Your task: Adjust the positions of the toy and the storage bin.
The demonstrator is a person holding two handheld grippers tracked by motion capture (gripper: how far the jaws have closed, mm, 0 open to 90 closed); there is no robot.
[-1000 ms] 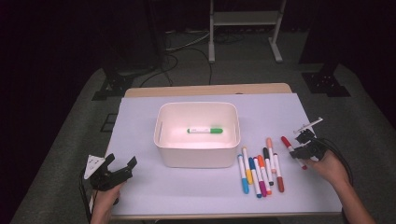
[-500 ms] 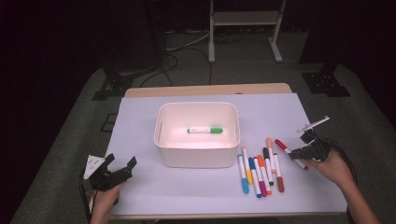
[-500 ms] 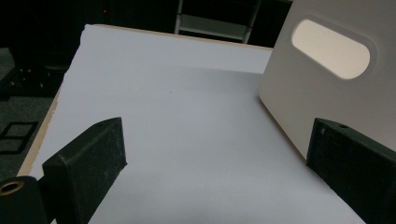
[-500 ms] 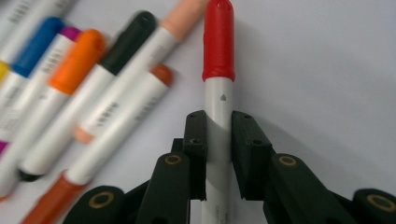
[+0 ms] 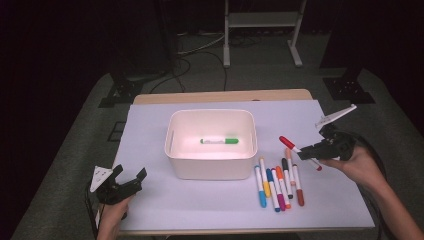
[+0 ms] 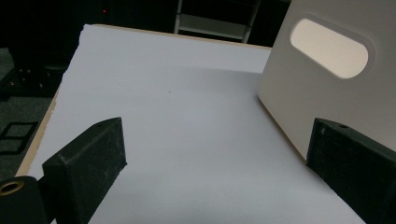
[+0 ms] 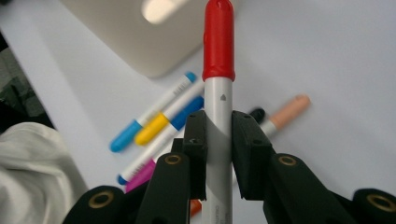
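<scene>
Pale lavender sheeting covers the table (image 5: 210,210), with dark floor and cables beyond it, and the white bin (image 5: 212,172) in the middle serves as the landmark.

Nearest the person, to the bin's near left, the left gripper (image 5: 128,180) rests with its jaws wide apart and nothing between them; in the left gripper view the bin's wall and handle slot (image 6: 328,54) sit just ahead of them.

To the bin's near right lies a fan of 7 loose markers (image 5: 277,182), blue, yellow, pink, orange and red caps among them, all flat on the sheet.

Right of the bin, the right gripper (image 5: 314,151) is clamped on a red marker (image 5: 299,150). Compared with 1 second ago, when that gripper was down at the sheet beside the fan, the jaws have just been closing on the barrel and the marker now hangs clear above the sheet. The right gripper view shows both pads squeezing the white barrel below the red cap (image 7: 218,39).

Inside the bin lies 1 green marker (image 5: 220,141).

So the pick looks done, and the carry to the bin likely comes next, leaving 7 markers to collect.
</scene>
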